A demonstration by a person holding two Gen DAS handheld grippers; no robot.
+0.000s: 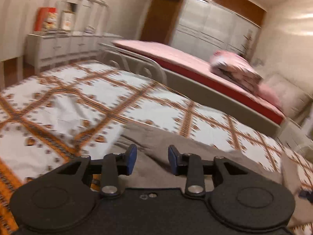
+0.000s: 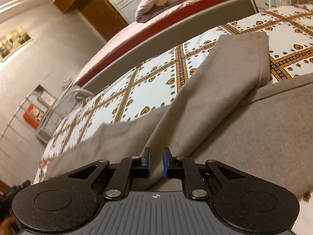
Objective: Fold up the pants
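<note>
Grey pants [image 1: 166, 143] lie on a bed with a white and orange patterned cover [image 1: 78, 98]. In the left wrist view my left gripper [image 1: 152, 159] hovers just above the near edge of the pants, its blue pads [image 1: 131, 159] clearly apart with nothing between them. The right wrist view shows the pants [image 2: 225, 90] folded, one leg end lying across the cover [image 2: 156, 82] toward the far right. My right gripper [image 2: 156, 161] sits low over a fold ridge; its pads stand a narrow gap apart and do not press the cloth.
Beyond the bed's metal end rail [image 1: 137, 62] stands a second bed with a pink sheet [image 1: 176, 58] and a folded pink quilt [image 1: 234, 70]. A white dresser [image 1: 58, 47] is at the far left and a wardrobe [image 1: 215, 27] lines the back wall.
</note>
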